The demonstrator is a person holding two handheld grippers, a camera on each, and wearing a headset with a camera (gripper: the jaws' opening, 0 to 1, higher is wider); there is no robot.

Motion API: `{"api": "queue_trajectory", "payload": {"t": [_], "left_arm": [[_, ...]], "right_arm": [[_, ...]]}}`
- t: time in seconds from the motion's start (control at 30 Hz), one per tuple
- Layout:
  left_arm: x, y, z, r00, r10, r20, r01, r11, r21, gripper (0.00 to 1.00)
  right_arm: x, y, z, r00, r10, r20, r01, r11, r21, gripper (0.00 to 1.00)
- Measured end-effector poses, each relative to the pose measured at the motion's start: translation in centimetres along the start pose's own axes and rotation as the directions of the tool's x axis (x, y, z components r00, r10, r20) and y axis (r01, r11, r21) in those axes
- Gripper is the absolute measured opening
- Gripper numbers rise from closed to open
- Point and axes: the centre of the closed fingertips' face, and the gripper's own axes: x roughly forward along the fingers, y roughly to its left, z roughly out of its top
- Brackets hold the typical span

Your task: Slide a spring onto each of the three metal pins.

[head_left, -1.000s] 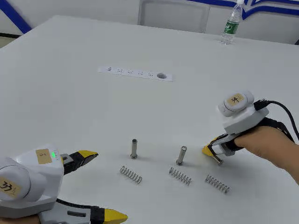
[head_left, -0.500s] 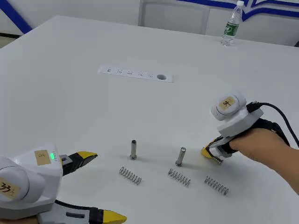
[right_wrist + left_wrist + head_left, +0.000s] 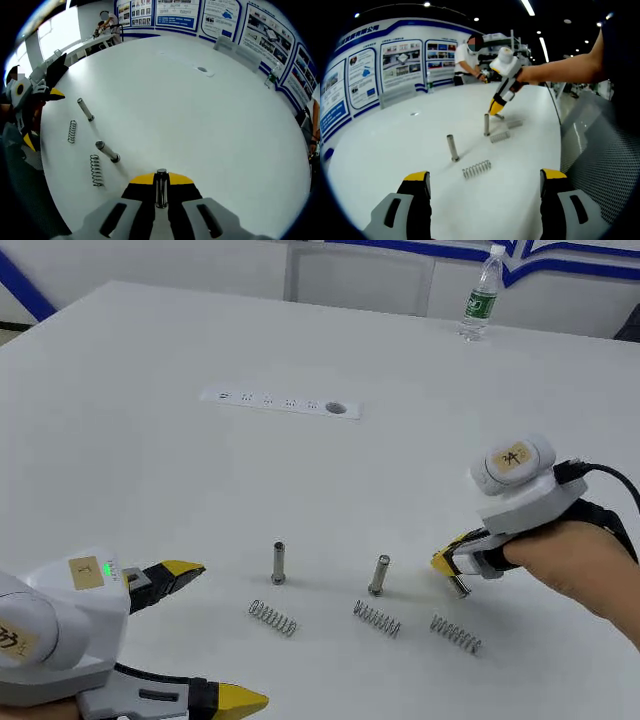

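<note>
Two metal pins stand upright on the white table, one on the left (image 3: 278, 563) and one in the middle (image 3: 379, 574). My right gripper (image 3: 445, 562) is shut on a third pin (image 3: 460, 587), which slants down with its lower end at the table. Along the right gripper's own jaws the held pin (image 3: 160, 187) lies between the yellow tips. Three springs lie flat in front of the pins: left (image 3: 272, 617), middle (image 3: 376, 618), right (image 3: 455, 634). My left gripper (image 3: 212, 634) is open and holds nothing, at the near left, apart from the left spring (image 3: 476, 169).
A white power strip (image 3: 283, 402) lies farther back on the table, and a water bottle (image 3: 480, 293) stands at the far edge. A person stands at another table in the background (image 3: 467, 60). The near table edge runs close behind my left gripper.
The head camera has shifted a little. My right gripper has rocked slightly while keeping the pin at the same spot. The left gripper, standing pins and springs have not moved.
</note>
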Motion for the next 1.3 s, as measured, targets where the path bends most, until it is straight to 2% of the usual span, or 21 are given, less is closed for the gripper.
{"api": "queue_trajectory", "payload": {"t": [0.3, 0.73, 1.3], "left_arm": [[-0.1, -0.1, 0.0, 1.0000, -0.003, 0.000, 0.003, 1.000, 0.004, 0.92], [-0.1, -0.2, 0.1, 1.0000, -0.002, -0.004, 0.002, 1.000, 0.010, 0.92], [-0.1, -0.2, 0.0, 1.0000, -0.001, -0.002, 0.001, 1.000, 0.008, 0.92]], "right_arm": [[-1.8, 1.1, 0.0, 0.9992, -0.007, 0.039, 0.006, 1.000, 0.016, 0.09], [-3.2, 1.2, -1.2, 0.9965, -0.014, 0.082, 0.009, 0.998, 0.066, 0.09], [-3.6, 1.7, -2.2, 0.9971, -0.013, 0.075, 0.008, 0.998, 0.067, 0.09]]}}
